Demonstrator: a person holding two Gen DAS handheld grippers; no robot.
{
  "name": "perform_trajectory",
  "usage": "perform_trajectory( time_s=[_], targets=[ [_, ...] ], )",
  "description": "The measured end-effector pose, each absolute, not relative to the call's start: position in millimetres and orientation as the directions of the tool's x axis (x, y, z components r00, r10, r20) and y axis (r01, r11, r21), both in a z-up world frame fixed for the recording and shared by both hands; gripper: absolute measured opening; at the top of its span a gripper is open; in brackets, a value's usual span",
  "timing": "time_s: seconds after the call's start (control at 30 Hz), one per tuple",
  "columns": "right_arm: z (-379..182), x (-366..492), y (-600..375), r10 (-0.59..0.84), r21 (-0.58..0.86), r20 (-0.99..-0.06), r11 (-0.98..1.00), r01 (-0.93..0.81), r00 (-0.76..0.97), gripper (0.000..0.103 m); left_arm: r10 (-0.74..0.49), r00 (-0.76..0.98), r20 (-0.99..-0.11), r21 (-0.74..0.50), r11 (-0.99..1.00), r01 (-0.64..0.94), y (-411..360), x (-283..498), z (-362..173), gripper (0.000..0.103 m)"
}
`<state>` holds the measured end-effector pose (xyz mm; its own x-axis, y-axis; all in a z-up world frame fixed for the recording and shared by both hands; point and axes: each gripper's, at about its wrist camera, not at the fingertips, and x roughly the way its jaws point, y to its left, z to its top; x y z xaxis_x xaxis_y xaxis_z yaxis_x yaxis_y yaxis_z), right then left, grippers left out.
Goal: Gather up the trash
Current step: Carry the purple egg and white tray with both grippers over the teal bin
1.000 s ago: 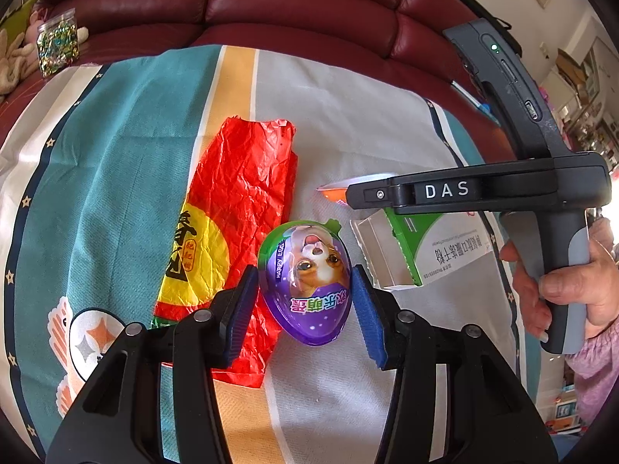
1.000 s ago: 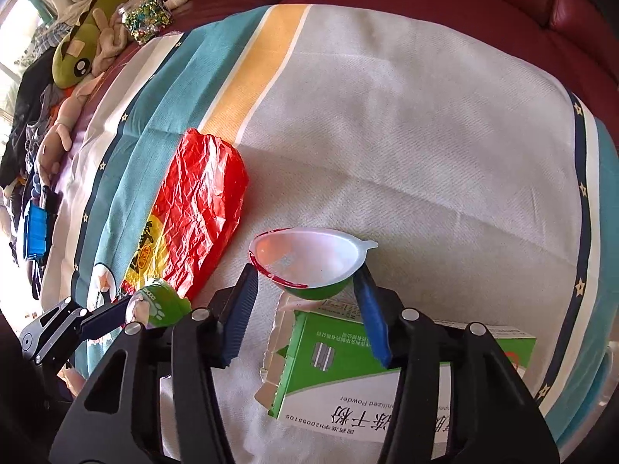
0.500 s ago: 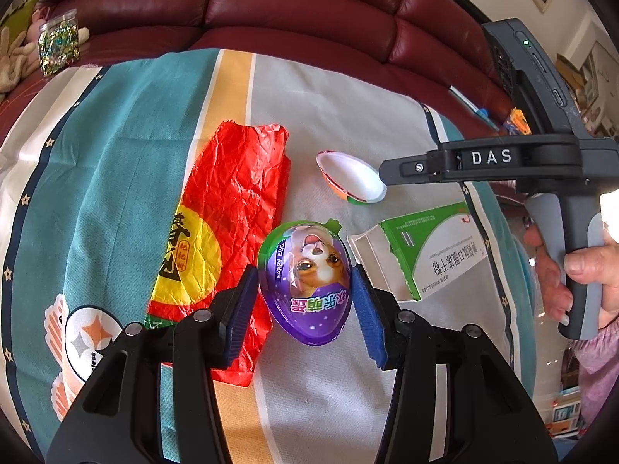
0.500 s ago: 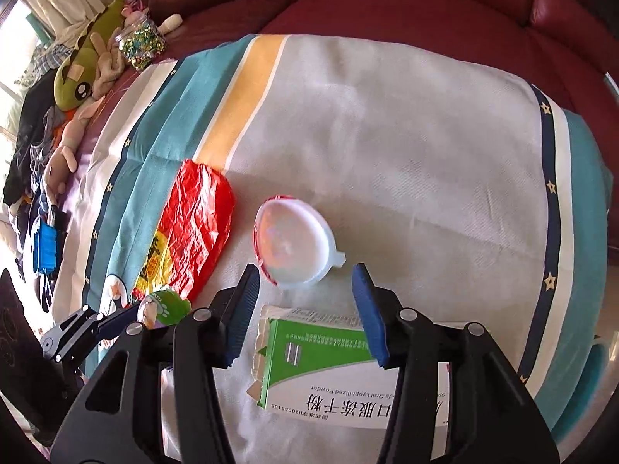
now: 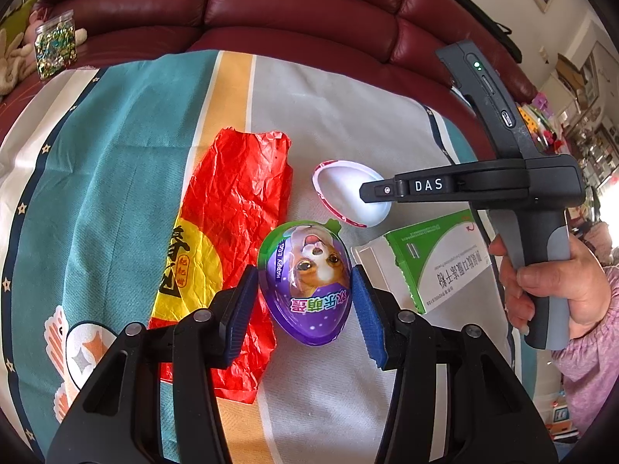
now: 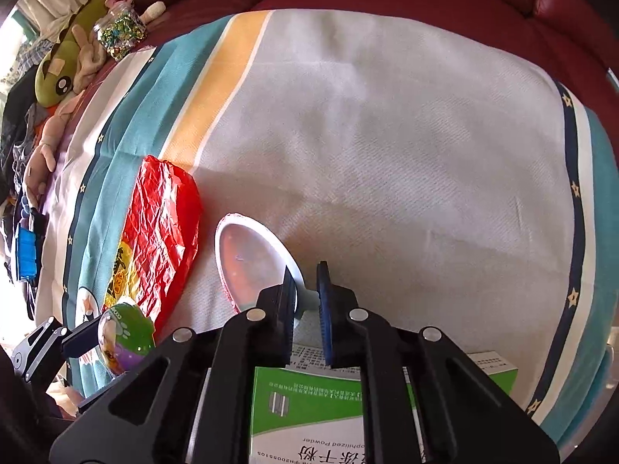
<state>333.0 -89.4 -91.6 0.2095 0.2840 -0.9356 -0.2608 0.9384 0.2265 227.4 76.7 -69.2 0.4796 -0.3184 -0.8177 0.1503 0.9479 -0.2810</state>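
My left gripper [image 5: 305,290] is shut on a purple and green plastic egg [image 5: 307,280] with a dog picture, held above the striped cloth; the egg also shows in the right wrist view [image 6: 123,334]. My right gripper [image 6: 305,294] is shut on the tab of a white egg-half shell with a red rim [image 6: 251,266], which stands tilted; it also shows in the left wrist view [image 5: 350,195] under the right gripper [image 5: 371,193]. A crumpled red and yellow wrapper [image 5: 228,232] lies left of the egg. A green and white medicine box [image 5: 429,259] lies at the right.
A striped teal, orange and white cloth [image 6: 387,116] covers a dark red leather sofa [image 5: 271,4]. A jar of shiny bits [image 5: 56,48] and plush toys [image 6: 65,65] sit at the far left. The person's hand [image 5: 553,290] holds the right gripper handle.
My right gripper closed on the white shell's tab and tipped the shell up on edge. The left gripper kept hold of the egg, barely moving.
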Motion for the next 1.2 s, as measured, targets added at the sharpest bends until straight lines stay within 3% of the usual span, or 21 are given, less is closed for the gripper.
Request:
perform_trajectory(
  time_s=[0.53,1.2],
  targets=[
    [-30,254,-232,0.269,0.239,-0.898,0.962,-0.129,0.348,0.011,-0.379,0.475,-0.794,-0.238,0.913,0.331,-29,201,-32,0.05],
    [-50,119,-477,0.191,0.323,-0.87,0.918,0.231,0.454,0.011,-0.428,0.308,-0.85,-0.153,0.759,0.633,-254,155,-49,0.05]
  ],
)
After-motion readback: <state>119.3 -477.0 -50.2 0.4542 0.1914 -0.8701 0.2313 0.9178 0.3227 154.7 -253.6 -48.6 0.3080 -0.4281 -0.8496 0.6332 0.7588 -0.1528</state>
